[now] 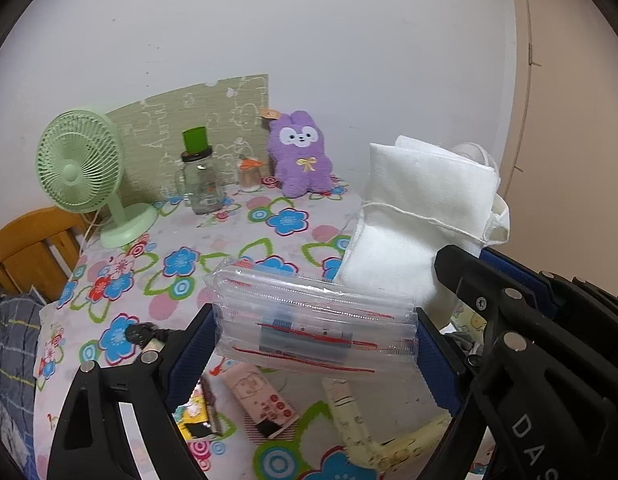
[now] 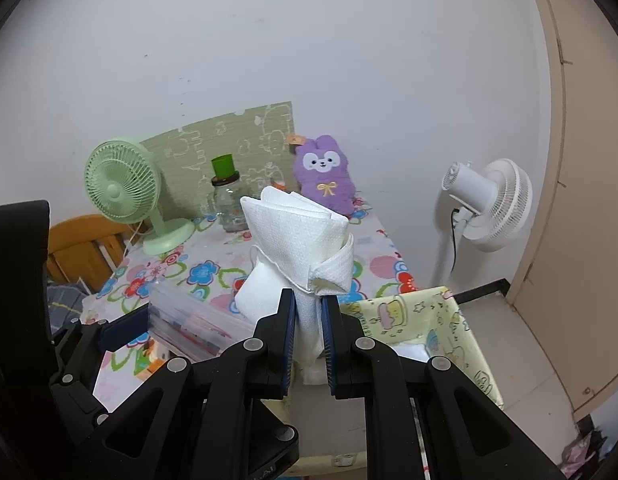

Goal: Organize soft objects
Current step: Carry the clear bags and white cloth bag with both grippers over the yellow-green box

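Note:
A clear plastic pack with red lines point(image 1: 309, 320) spans the blue pads of my left gripper point(image 1: 313, 334), which is shut on it above the floral table point(image 1: 237, 248). My right gripper point(image 2: 308, 308) is shut on a folded white cloth bundle tied with string point(image 2: 297, 240), which stands upright out of the jaws. The same white bundle point(image 1: 421, 208) shows just right of the pack in the left wrist view. A purple plush bunny point(image 1: 303, 156) sits against the back wall. A yellow patterned fabric box point(image 2: 457, 320) lies below and right of the right gripper.
At the back left stand a green desk fan point(image 1: 77, 164) and a glass jar with a green cap point(image 1: 199, 176). A white floor fan point(image 2: 489, 200) is right of the table. A pink packet point(image 1: 265, 404) lies under the pack. A wooden chair point(image 1: 25, 248) is left.

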`<state>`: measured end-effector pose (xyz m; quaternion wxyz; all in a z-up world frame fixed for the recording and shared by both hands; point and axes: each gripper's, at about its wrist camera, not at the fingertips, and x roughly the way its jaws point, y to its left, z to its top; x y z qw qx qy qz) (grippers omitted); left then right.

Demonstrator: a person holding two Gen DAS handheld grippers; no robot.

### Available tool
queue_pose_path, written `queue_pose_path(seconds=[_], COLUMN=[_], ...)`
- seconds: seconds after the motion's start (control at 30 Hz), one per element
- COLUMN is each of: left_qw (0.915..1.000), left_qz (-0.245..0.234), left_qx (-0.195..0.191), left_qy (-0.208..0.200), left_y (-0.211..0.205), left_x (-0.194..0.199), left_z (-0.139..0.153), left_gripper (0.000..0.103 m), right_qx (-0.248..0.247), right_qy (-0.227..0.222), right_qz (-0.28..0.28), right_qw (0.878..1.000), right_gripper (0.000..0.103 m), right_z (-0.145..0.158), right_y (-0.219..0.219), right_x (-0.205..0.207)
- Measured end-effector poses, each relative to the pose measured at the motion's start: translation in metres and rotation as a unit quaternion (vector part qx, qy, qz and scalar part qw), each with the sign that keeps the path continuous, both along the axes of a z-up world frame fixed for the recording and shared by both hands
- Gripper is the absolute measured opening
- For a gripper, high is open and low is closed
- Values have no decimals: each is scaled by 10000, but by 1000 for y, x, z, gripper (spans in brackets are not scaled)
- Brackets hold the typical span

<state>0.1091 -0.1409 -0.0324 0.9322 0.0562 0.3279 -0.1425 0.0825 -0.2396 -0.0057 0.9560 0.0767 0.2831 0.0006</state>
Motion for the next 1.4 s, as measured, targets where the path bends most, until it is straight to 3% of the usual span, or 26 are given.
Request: queue_pose_path(seconds=[0.4, 0.7, 0.83, 1.0, 1.23, 1.4], left_qw=[9992, 9968, 9951, 9933, 9898, 9882], left_qz=[-306, -467, -551, -638, -940, -1022], left_qx=[29, 299, 395, 580, 322, 158], left_qy=[271, 567, 722, 773, 1024, 1129], left_y=[-37, -56, -63, -70, -70, -71], left_x=[14, 23, 27, 31, 35, 36], left_z=[-19, -42, -51, -56, -58, -57], left_gripper=[93, 94, 103, 103, 103, 103], right_qx=[-25, 114, 180, 281, 597, 470], right_qy=[140, 229, 292, 385, 634, 878], right_qz=[-266, -439, -449, -507, -170, 47], right_qw=[9995, 9987, 9984, 9976, 9961, 9950], right_gripper=[16, 16, 16, 15, 15, 16], right_z=[-14, -24, -30, -36, -44, -53], right_y=[-34, -54, -60, -68, -73, -64], right_x=[5, 11, 16, 21, 30, 32])
